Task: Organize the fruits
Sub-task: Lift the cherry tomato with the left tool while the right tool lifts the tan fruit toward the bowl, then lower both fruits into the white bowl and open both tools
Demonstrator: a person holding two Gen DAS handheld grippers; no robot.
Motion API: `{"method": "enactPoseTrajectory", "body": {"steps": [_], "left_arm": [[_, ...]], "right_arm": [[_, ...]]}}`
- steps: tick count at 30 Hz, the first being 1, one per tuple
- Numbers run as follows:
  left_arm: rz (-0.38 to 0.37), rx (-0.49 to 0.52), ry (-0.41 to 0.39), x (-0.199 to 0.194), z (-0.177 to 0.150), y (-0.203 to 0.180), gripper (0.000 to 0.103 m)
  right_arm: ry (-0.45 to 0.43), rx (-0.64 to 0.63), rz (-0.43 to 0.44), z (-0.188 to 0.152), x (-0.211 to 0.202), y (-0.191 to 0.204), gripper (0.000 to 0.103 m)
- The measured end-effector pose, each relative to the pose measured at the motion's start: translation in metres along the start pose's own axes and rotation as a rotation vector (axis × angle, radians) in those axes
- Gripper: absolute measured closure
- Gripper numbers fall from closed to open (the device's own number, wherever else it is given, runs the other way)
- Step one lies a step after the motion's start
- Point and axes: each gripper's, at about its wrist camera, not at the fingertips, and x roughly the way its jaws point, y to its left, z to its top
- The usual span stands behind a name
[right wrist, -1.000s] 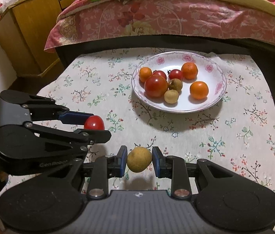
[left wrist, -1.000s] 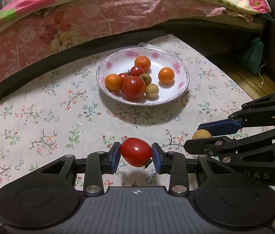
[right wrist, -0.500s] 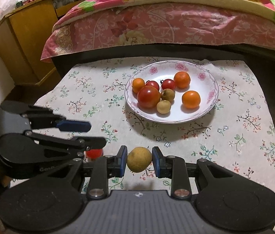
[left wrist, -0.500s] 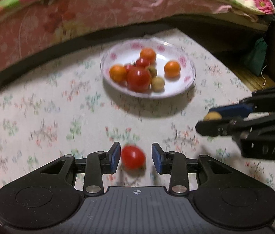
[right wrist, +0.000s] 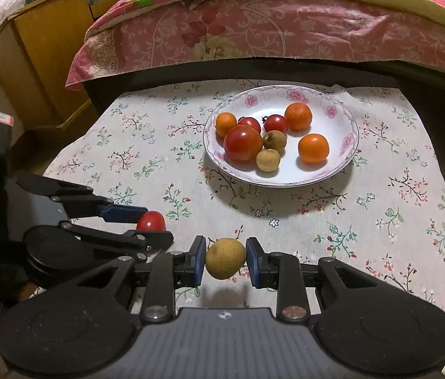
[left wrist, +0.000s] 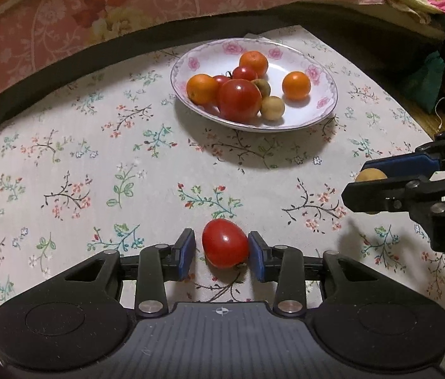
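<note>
While both grippers hung over the near edge of the table [right wrist: 412, 252], its floral cloth [left wrist: 96, 158] covered the whole top, with a pink bedspread [right wrist: 254, 31] behind the far edge. White floral plate [left wrist: 317, 63] sat toward the far edge, roughly centred. It held one big tomato [left wrist: 239, 99], three oranges, two small red tomatoes and two tan fruits, all bunched on the plate's left half except one orange [left wrist: 296, 85] alone on the right.

Left gripper [left wrist: 222, 251] was at the near edge. Its jaws had just been opening and stood spread: small red tomato [left wrist: 225, 242] sat on the cloth between them, a clear gap on the left pad side, right pad right against it or nearly so; contact there was hard to call. From the right wrist view the same tomato [right wrist: 151, 221] showed low between the left gripper's fingers.

Right gripper [right wrist: 225, 259] was also at the near edge, toward the right-hand corner, jaws pinching a tan round fruit [right wrist: 225, 258] from both sides, clear of the cloth with its shadow below.
</note>
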Motion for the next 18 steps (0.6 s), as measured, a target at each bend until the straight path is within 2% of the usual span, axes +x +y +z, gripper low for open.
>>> {"method": "enactPoseTrajectory", "body": {"steps": [3, 9, 18], "left_arm": [[-0.005, -0.003, 0.001, 0.001, 0.001, -0.001, 0.063], [0.006, 0.031, -0.007, -0.004, -0.002, -0.007, 0.064], [-0.021, 0.014, -0.092, -0.02, 0.022, -0.008, 0.064]], "right_arm": [[-0.003, -0.001, 0.002, 0.001, 0.0, 0.0, 0.075], [-0.002, 0.002, -0.004, 0.0, 0.0, -0.001, 0.075], [-0.034, 0.006, -0.011, 0.008, -0.004, -0.004, 0.075]]}}
